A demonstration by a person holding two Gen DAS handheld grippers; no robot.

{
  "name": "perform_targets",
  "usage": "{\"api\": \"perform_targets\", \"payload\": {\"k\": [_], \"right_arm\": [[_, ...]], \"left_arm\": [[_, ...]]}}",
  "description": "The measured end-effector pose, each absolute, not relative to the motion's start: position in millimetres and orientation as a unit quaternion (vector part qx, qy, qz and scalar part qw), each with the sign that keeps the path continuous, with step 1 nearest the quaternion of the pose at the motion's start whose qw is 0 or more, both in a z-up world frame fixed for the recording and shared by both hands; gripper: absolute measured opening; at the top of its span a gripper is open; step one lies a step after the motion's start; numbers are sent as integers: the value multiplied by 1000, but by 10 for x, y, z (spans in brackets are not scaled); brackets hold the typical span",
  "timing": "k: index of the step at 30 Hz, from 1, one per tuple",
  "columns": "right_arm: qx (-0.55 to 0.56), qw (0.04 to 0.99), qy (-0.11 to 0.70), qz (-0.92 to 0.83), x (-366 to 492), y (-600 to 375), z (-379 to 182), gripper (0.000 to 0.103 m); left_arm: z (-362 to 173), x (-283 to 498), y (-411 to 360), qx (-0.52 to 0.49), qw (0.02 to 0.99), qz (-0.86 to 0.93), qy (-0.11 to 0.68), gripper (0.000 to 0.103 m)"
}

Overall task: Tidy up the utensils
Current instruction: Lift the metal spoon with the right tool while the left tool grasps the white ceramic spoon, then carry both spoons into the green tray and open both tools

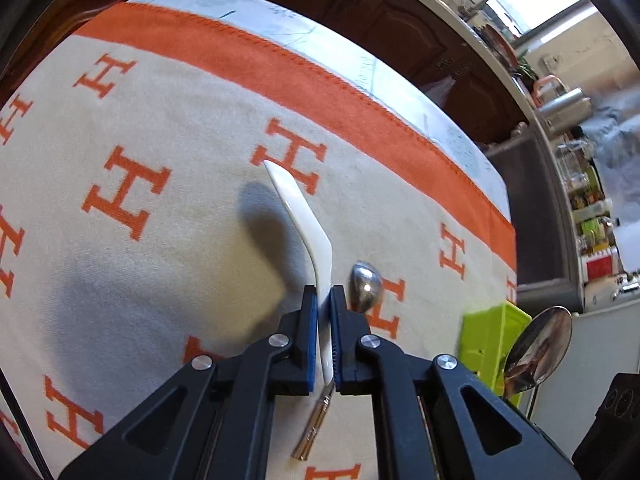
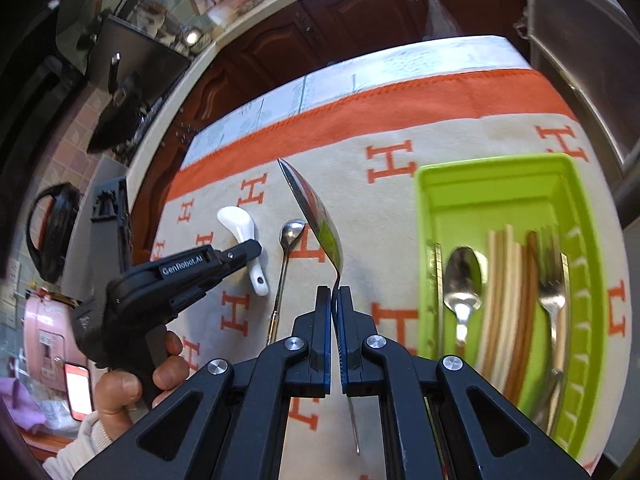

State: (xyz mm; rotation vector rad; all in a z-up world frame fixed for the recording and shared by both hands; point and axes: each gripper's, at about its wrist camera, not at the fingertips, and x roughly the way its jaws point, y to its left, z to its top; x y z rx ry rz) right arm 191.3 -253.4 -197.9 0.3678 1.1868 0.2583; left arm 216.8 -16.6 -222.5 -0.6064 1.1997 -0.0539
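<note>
My left gripper is shut on a white ceramic spoon, seen edge-on, just above the cloth; the spoon also shows in the right wrist view with the left gripper on its handle. A small metal spoon lies on the cloth just right of it, also seen in the right wrist view. My right gripper is shut on a large metal spoon, held above the cloth; its bowl shows in the left wrist view. The green tray stands to the right.
The tray holds a metal spoon, wooden chopsticks and a fork. An orange-and-beige cloth with H letters covers the table. Dark wooden cabinets and a cluttered counter stand behind.
</note>
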Motion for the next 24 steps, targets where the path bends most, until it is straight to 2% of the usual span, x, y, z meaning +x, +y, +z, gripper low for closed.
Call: {"api": "perform_targets", "payload": {"k": [11,18,24], "right_arm": [[230,808,538,64,1454,-3276,-1658,3],[221,823,523,30,1245,-3647,-1340,3],[185,816,547,8,1069,-3731,-1312,3]], "left_arm": [[-1618,1852,-291,-248,793,-105,546,3],[-1139,1538,-803,-198,797,-196,536,4],[-1142,1328,-1451,-142,779,-256,555,4]]}}
